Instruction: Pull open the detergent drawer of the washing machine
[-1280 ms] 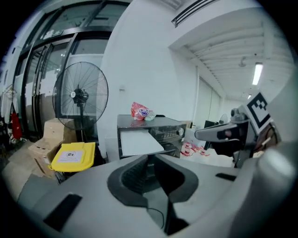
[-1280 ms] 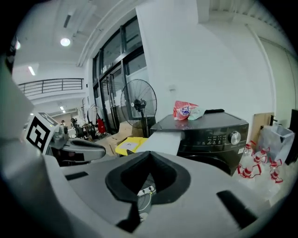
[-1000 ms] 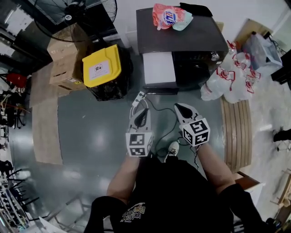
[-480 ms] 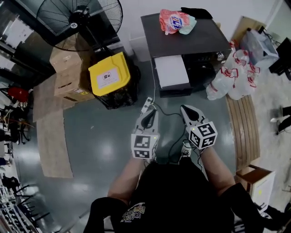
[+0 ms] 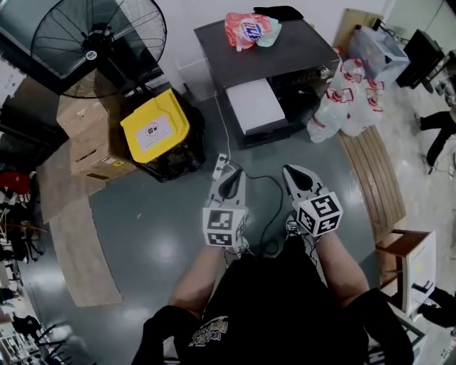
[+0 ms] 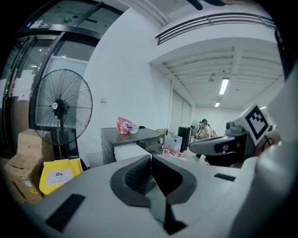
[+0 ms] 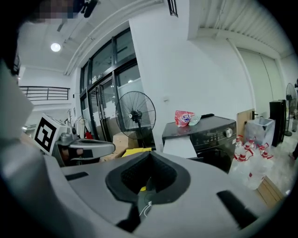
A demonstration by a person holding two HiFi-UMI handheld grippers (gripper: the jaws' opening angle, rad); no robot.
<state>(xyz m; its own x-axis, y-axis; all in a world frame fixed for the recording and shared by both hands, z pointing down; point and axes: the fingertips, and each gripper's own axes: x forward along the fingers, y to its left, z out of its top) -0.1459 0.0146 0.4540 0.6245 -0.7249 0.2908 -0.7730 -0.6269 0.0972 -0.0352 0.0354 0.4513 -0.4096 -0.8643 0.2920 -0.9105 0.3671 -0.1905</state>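
Left gripper (image 5: 229, 171) is held shut, nothing gripped, over the grey floor (image 5: 157, 235). Right gripper (image 5: 292, 172), just beside it, is likewise closed and empty. Ahead, the washing machine (image 5: 263, 53) is seen by the wall, well apart from both, its white front panel (image 5: 254, 105) jutting out.

Left tool (image 5: 230, 182) and right tool (image 5: 297, 177) side by side, jaws together, empty.

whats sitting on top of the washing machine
A red-and-white pouch and a black item lie at the back of the washing machine top; anything beneath them is hidden.
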